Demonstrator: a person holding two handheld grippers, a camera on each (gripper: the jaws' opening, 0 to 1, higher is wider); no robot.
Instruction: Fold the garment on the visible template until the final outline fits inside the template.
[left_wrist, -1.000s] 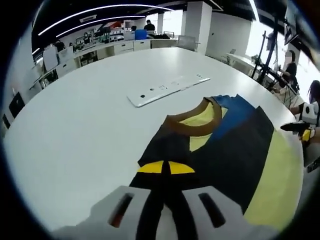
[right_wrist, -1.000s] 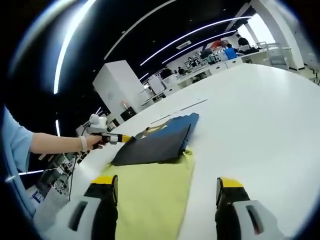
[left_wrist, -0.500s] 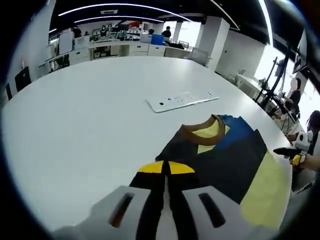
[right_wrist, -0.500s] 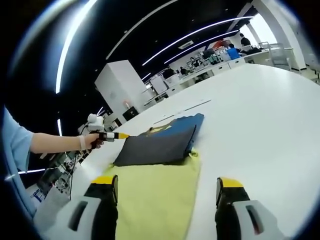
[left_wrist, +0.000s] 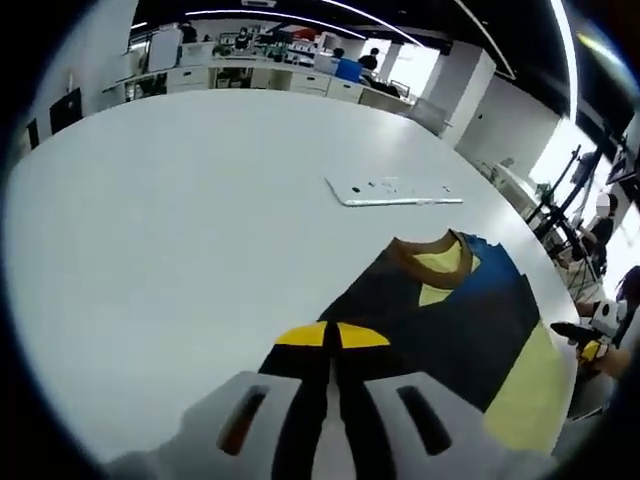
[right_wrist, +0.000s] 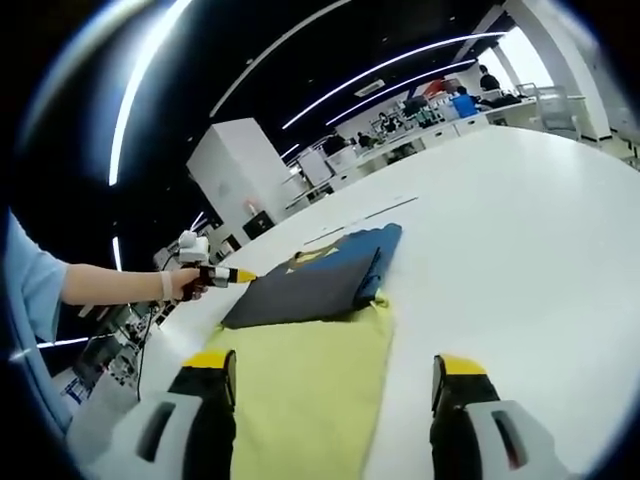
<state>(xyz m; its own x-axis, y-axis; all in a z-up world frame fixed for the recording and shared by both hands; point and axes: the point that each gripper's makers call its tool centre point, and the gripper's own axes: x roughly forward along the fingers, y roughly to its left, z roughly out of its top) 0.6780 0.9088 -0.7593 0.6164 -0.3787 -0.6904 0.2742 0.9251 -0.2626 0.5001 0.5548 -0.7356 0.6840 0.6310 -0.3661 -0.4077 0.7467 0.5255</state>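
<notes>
I see the large white tabletop (left_wrist: 150, 230) carrying the yellow template sheet (right_wrist: 300, 390) near its edge, the dark navy-and-blue soft cloth garment (left_wrist: 440, 320) lying partly over it. My left gripper (left_wrist: 331, 340) is pinched on a garment fold; my right gripper (right_wrist: 335, 385) gapes wide, empty. I judge it light, limp; grip hems

Open-plan office: rows of desks (left_wrist: 262, 82), seated people (left_wrist: 348, 66), ceiling light strips (right_wrist: 385, 68).

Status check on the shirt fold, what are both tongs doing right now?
Left tongs shut on shirt edge. Right tongs open, hovering over yellow template. White strip on table, apart from the shirt.
</notes>
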